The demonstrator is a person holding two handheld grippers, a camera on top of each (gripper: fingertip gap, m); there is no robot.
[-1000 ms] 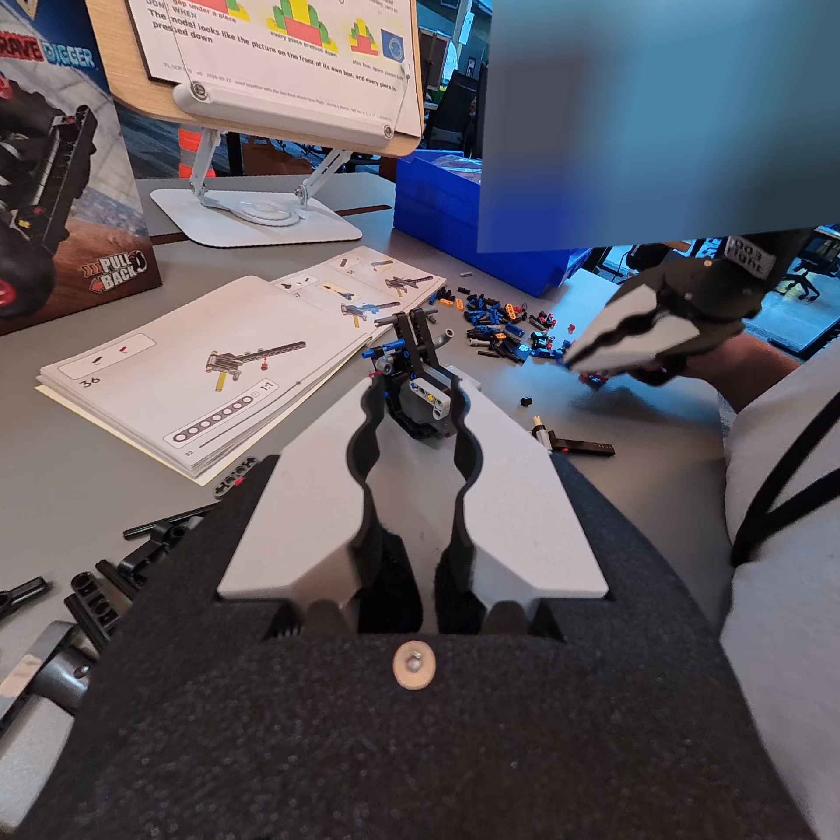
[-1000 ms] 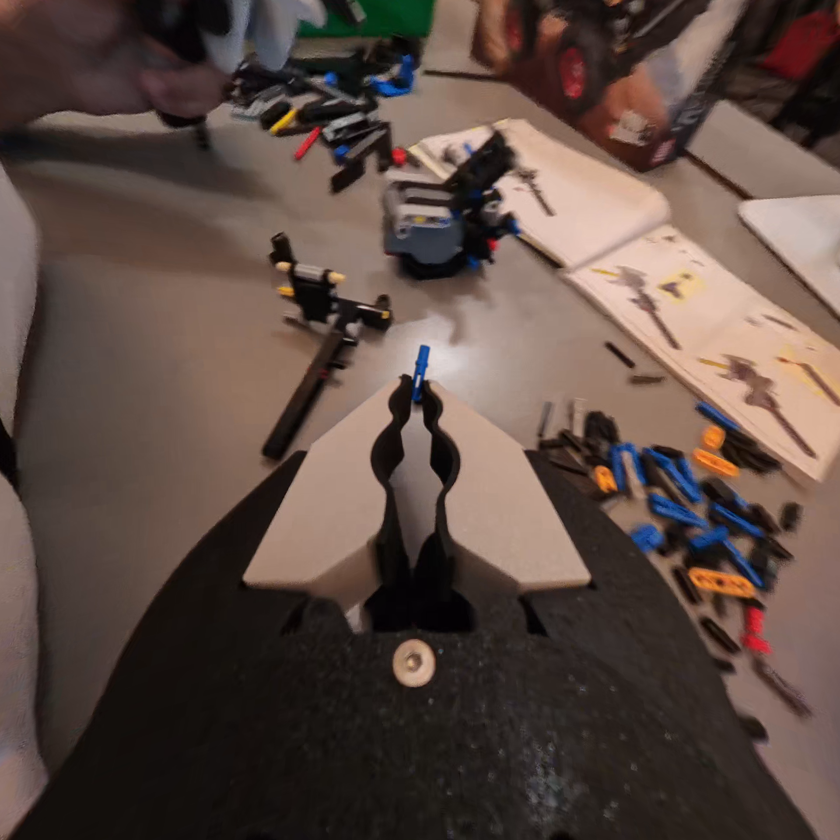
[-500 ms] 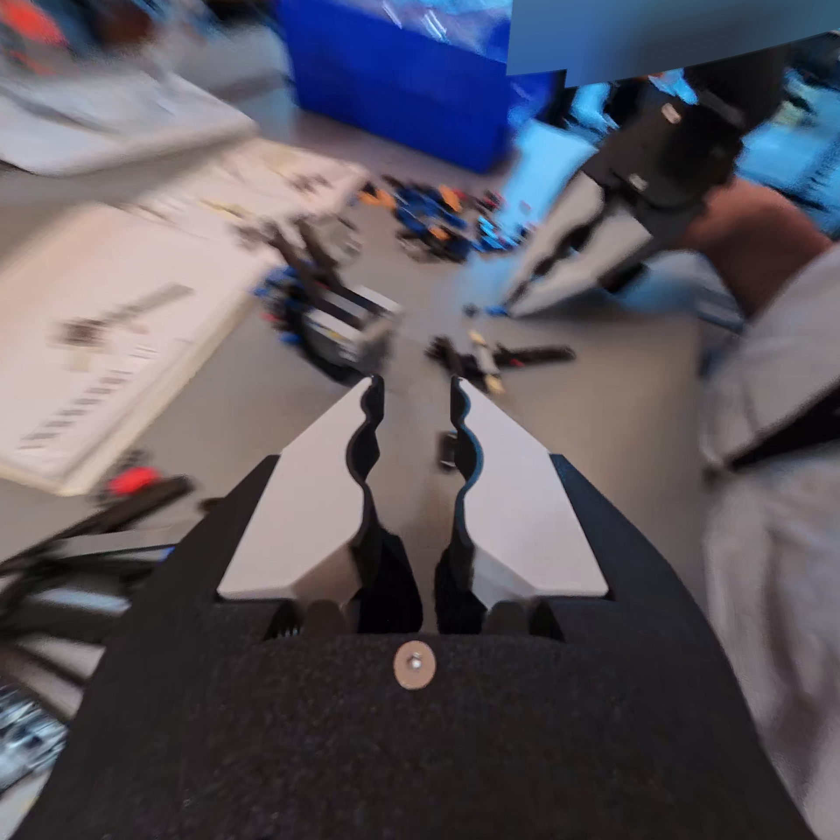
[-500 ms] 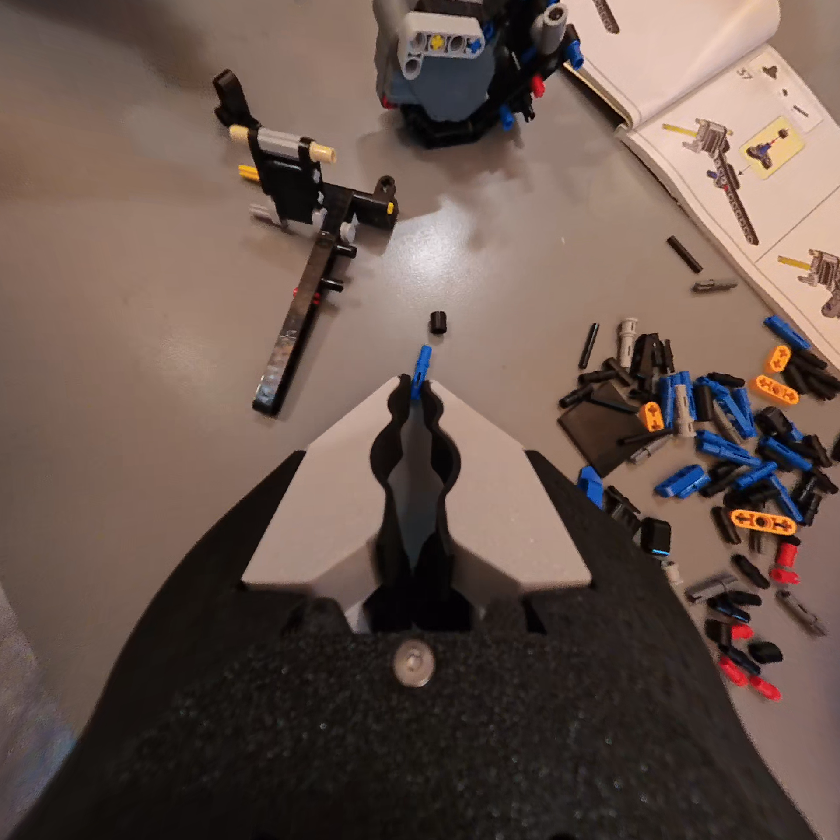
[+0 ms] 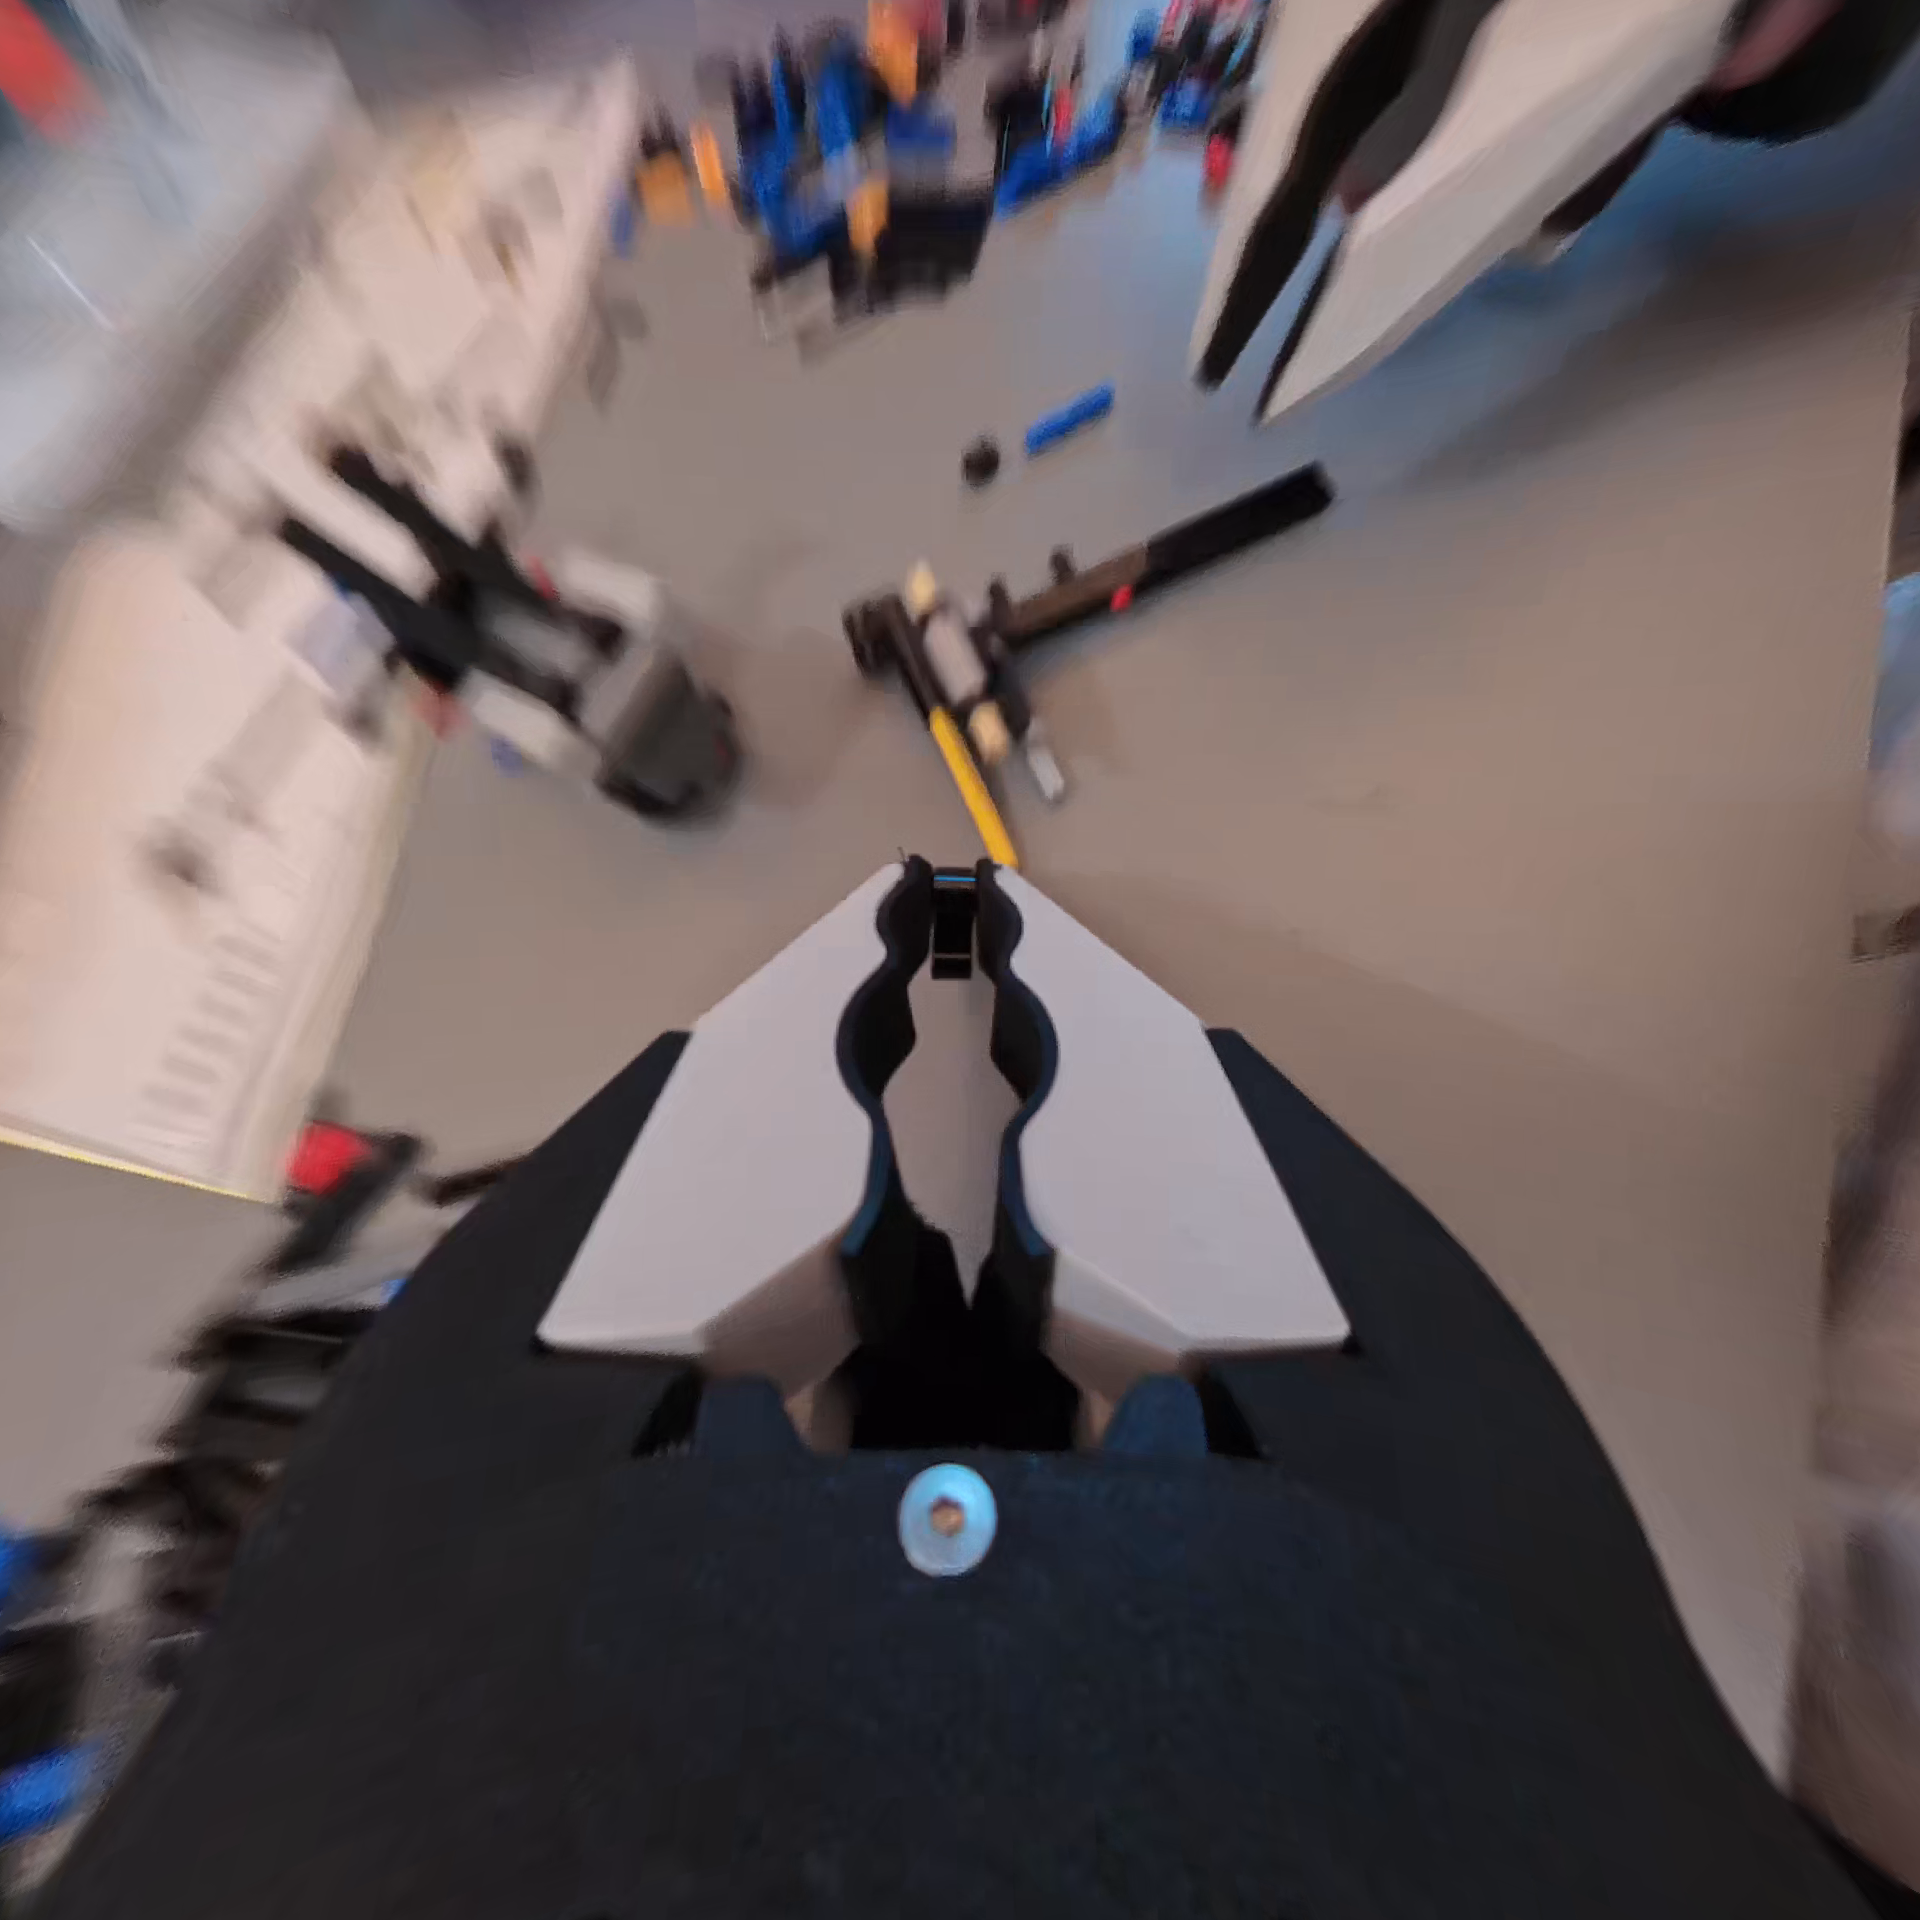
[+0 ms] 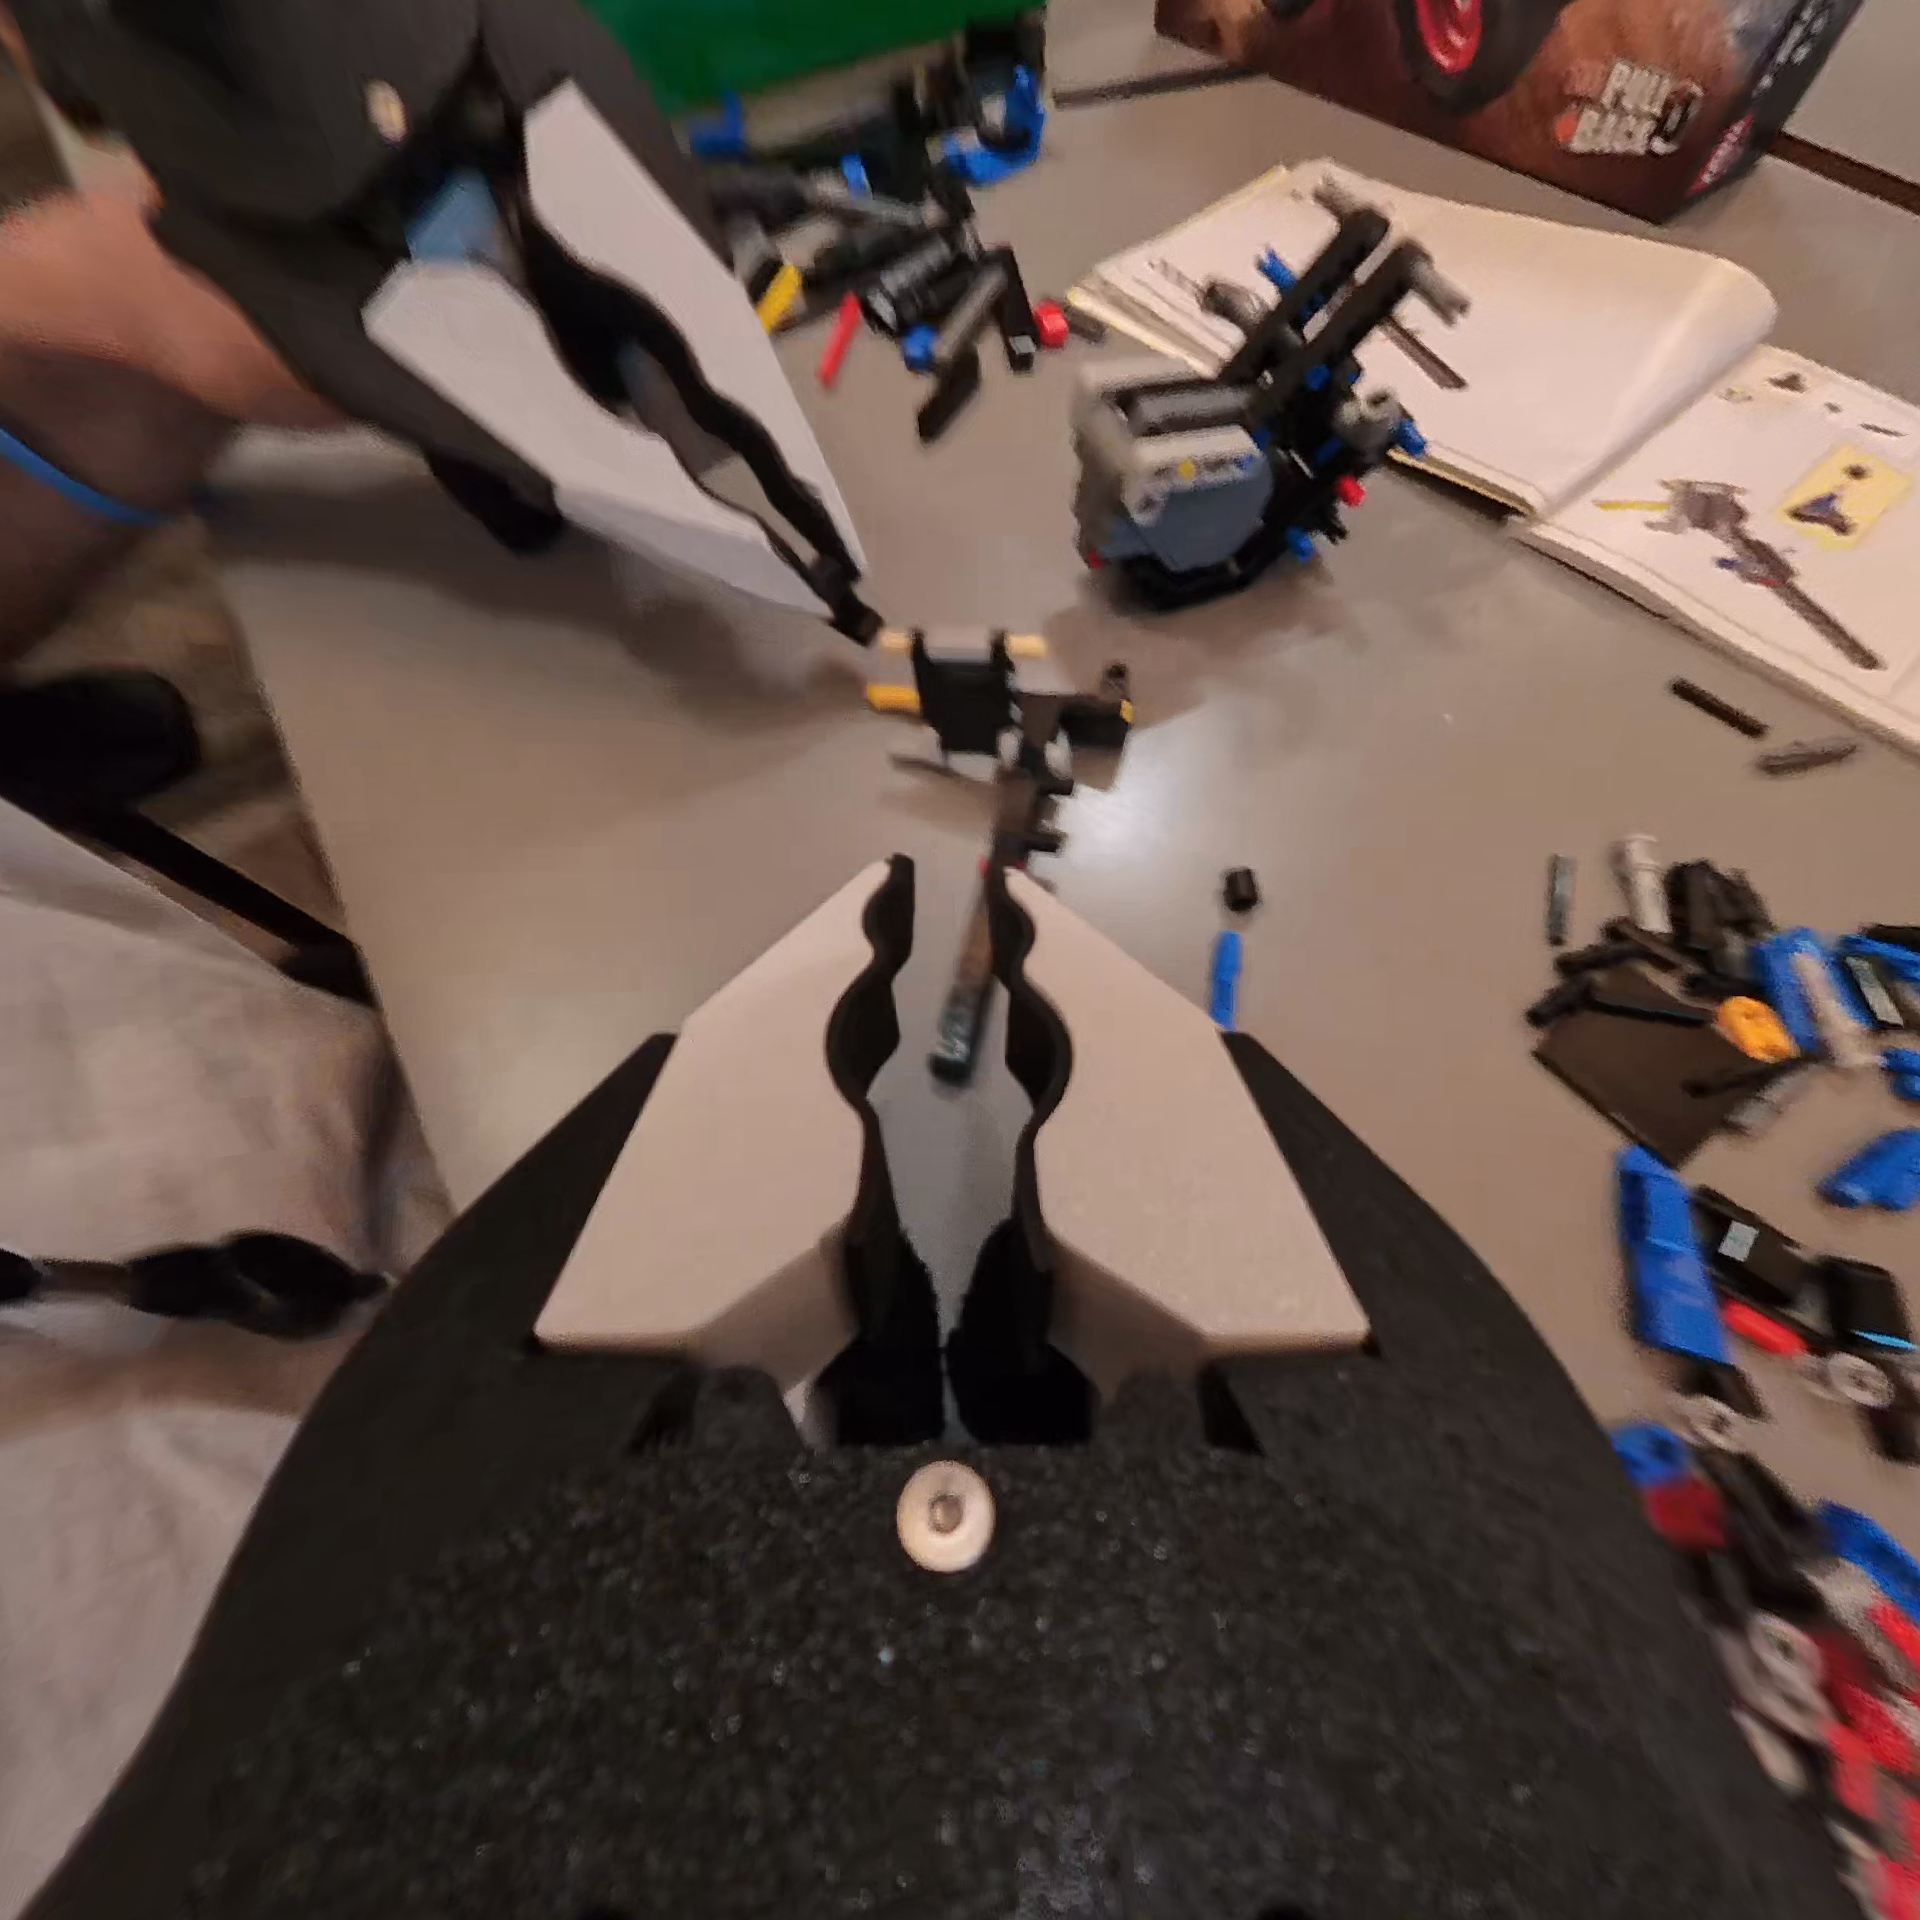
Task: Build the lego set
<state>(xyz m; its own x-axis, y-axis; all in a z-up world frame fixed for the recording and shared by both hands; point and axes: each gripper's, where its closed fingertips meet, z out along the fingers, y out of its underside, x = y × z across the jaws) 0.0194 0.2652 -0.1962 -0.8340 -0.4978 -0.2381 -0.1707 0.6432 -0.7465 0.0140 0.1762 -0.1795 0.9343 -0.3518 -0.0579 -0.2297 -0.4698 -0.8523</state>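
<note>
My left gripper (image 5: pixel 951 883) is shut on a small black piece (image 5: pixel 953 930). In the right wrist view that gripper (image 6: pixel 844 608) holds the piece (image 6: pixel 857 627) against the left end of a black sub-assembly (image 6: pixel 966 696) with tan and yellow pins, which lies on the grey table. My right gripper (image 6: pixel 951 873) is open and empty, hovering over the sub-assembly's long black beam (image 6: pixel 966 997). A blue pin (image 6: pixel 1226 977) and a small black bush (image 6: pixel 1240 889) lie on the table just to its right. The grey and blue model (image 6: pixel 1184 478) stands behind.
An open instruction booklet (image 6: pixel 1558 332) lies at the back right, with the set's box (image 6: pixel 1558 94) behind it. Loose blue, black and orange parts (image 6: pixel 1766 997) are spread on the right. More parts (image 6: pixel 894 260) lie at the back. A person's clothing (image 6: pixel 156 1091) is at the left. There is about 10 centimetres between the tips of the two grippers. Between my right fingertips and the small black bush (image 6: pixel 1240 889) there is roughly 6 centimetres. It turns up in the left wrist view (image 5: pixel 985 458) as well.
My right gripper let go of the blue pin, which now lies on the table, and opened. My left gripper left the model, closed on a small black piece and moved to the sub-assembly.
</note>
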